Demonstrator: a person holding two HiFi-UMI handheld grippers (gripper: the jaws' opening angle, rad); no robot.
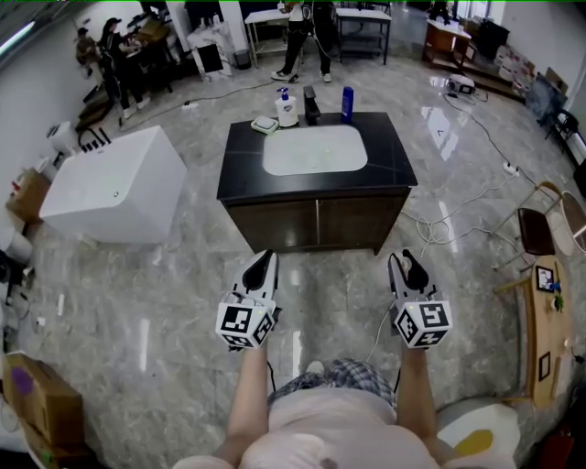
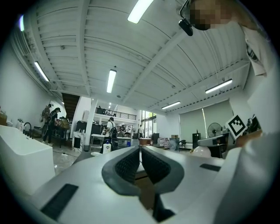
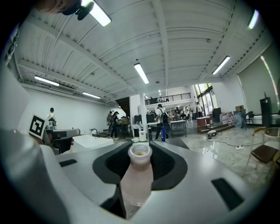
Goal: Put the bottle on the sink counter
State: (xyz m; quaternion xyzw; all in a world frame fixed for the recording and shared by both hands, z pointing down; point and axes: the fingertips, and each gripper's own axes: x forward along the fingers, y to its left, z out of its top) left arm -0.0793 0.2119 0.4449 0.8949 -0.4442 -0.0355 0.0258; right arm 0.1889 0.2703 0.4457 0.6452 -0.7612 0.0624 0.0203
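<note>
Low in the right gripper view, the right gripper (image 3: 140,154) is clamping the bottle (image 3: 136,183) between part-closed jaws for carrying to the sink counter (image 1: 394,163). The left gripper (image 2: 140,158) (jaws together, empty) is idling.

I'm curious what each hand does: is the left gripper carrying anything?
No: the left gripper has its jaws pressed together, with nothing between them in its own view.

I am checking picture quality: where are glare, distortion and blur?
Head view: bright glare on the glossy floor, edges bent. Left gripper view: strong fisheye, black corners, ceiling lamp overexposed. Right gripper view: same fisheye; the near bottle in the jaws looks soft.
</note>
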